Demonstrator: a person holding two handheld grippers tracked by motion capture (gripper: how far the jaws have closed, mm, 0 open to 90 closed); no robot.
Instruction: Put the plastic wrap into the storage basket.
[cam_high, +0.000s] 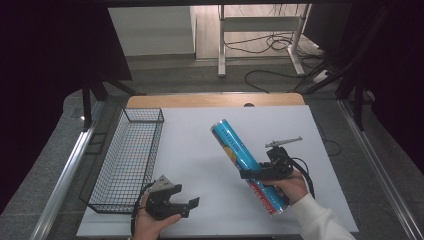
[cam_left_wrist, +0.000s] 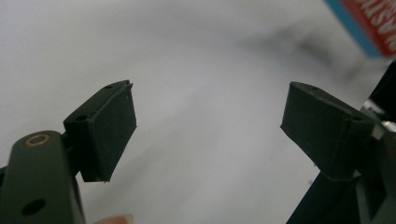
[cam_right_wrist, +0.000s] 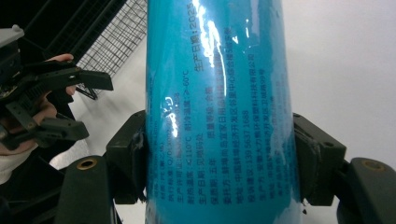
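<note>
Right gripper (cam_high: 261, 173), high view: clenched mid-length on blue tube (cam_high: 239, 152), lifted clear, tilted toward 11 o'clock for carrying. Wire basket (cam_high: 131, 155) at 9 o'clock. Left gripper (cam_left_wrist: 208, 126), own view: released, idle. Right gripper view: jaws pinch tube sides.

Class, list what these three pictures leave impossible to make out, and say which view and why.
- Blue can: both ends cut off by the right gripper view's edges.
- Its small print: too small in the high view, washed out by glare up close.
- Wire basket floor: too dark and fine in the high view.
- White table: blurred in the left gripper view.
</note>
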